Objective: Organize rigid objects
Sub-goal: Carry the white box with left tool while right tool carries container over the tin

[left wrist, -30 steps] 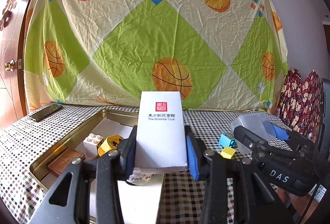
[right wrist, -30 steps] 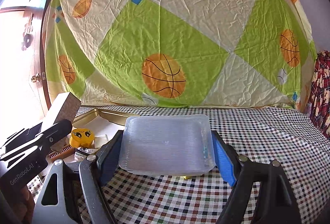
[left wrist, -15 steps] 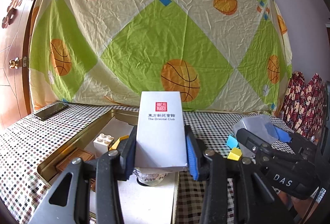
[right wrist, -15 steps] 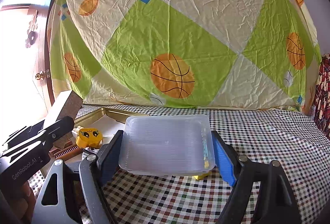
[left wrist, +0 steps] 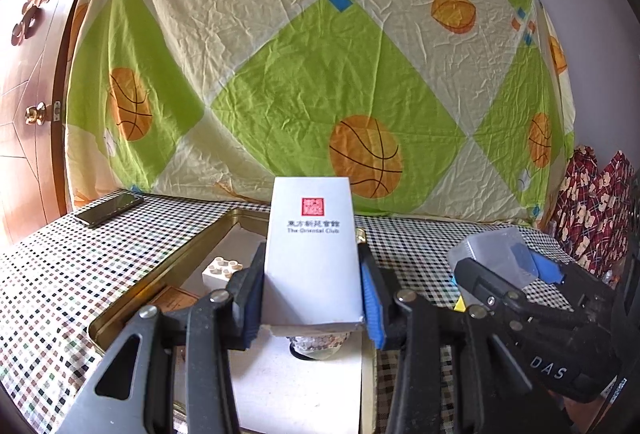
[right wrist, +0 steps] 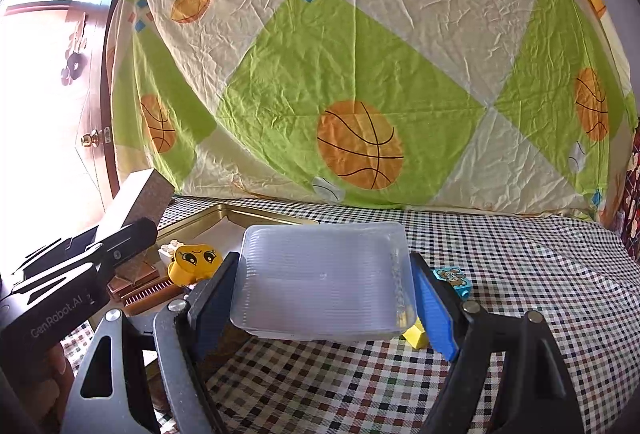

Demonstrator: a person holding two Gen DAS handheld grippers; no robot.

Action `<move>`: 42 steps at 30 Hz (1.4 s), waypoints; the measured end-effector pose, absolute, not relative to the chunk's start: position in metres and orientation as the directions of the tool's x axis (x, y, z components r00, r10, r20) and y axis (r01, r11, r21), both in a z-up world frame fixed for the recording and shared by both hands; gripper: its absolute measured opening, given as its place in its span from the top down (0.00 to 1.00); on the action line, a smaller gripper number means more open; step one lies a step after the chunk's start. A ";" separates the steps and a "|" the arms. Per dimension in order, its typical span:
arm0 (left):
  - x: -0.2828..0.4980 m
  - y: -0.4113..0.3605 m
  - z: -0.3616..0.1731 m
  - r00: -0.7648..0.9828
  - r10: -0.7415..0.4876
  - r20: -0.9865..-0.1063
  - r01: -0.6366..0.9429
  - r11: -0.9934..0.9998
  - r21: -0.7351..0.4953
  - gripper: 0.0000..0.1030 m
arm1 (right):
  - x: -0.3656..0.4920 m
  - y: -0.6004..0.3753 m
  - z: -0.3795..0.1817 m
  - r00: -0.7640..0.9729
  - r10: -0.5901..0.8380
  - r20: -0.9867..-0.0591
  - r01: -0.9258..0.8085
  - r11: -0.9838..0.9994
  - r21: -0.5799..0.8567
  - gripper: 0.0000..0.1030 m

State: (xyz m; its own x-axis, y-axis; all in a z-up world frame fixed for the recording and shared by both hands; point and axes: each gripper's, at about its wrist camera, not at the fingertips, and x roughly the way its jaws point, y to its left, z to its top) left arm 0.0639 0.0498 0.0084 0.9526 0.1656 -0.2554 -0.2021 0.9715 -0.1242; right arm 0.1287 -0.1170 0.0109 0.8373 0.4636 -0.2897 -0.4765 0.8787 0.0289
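Note:
My left gripper [left wrist: 312,290] is shut on a white carton box [left wrist: 312,246] printed "The Oriental Club", held upright above the gold tin tray [left wrist: 168,274]. In the tray lie a white toy brick [left wrist: 222,268], a brown wooden piece [left wrist: 172,300] and a patterned round thing [left wrist: 320,344] partly hidden under the box. My right gripper [right wrist: 324,294] is shut on a clear plastic container [right wrist: 324,282], held above the checkered cloth. The right wrist view also shows the box [right wrist: 136,202], the tray [right wrist: 224,214], a yellow face toy [right wrist: 196,262], a blue brick [right wrist: 452,278] and a yellow block [right wrist: 416,336].
A dark phone [left wrist: 108,210] lies on the checkered table at the far left. A basketball-print sheet [left wrist: 320,74] hangs behind the table. A wooden door [left wrist: 24,94] stands at the left, patterned red fabric [left wrist: 592,202] at the right.
Both grippers have risen a little with their loads, so the table and tray sit lower in view. The yellow face toy is now hidden behind the box in the left view.

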 end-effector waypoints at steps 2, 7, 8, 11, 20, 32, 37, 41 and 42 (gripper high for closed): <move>0.063 0.054 0.008 0.951 0.172 -0.256 -0.209 0.970 -0.125 0.61 | 0.128 -0.113 0.011 0.833 0.470 -0.291 -0.484 0.875 0.027 0.20; 0.061 0.063 0.007 0.949 0.177 -0.262 -0.218 0.966 -0.139 0.61 | 0.125 -0.104 0.011 0.825 0.484 -0.292 -0.499 0.866 0.026 0.20; 0.061 0.064 0.007 0.949 0.177 -0.262 -0.219 0.966 -0.140 0.61 | 0.124 -0.103 0.011 0.823 0.487 -0.293 -0.502 0.864 0.026 0.20; 0.061 0.067 0.007 0.948 0.178 -0.266 -0.220 0.965 -0.141 0.61 | 0.124 -0.099 0.011 0.818 0.492 -0.296 -0.509 0.860 0.023 0.20; 0.061 0.076 0.006 0.943 0.185 -0.277 -0.232 0.961 -0.149 0.61 | 0.126 -0.091 0.010 0.803 0.509 -0.310 -0.526 0.850 0.032 0.20; 0.061 0.088 0.006 0.934 0.201 -0.295 -0.252 0.957 -0.144 0.61 | 0.125 -0.071 0.008 0.779 0.534 -0.330 -0.562 0.827 0.011 0.20; 0.063 0.096 0.005 0.928 0.206 -0.310 -0.261 0.954 -0.147 0.61 | 0.126 -0.064 0.007 0.767 0.543 -0.343 -0.575 0.818 0.009 0.20; 0.064 0.099 0.005 0.924 0.215 -0.316 -0.267 0.955 -0.132 0.61 | 0.129 -0.061 0.006 0.758 0.548 -0.355 -0.583 0.813 0.009 0.20; 0.065 0.100 0.005 0.922 0.217 -0.319 -0.270 0.954 -0.131 0.61 | 0.129 -0.060 0.006 0.756 0.549 -0.357 -0.585 0.811 0.009 0.20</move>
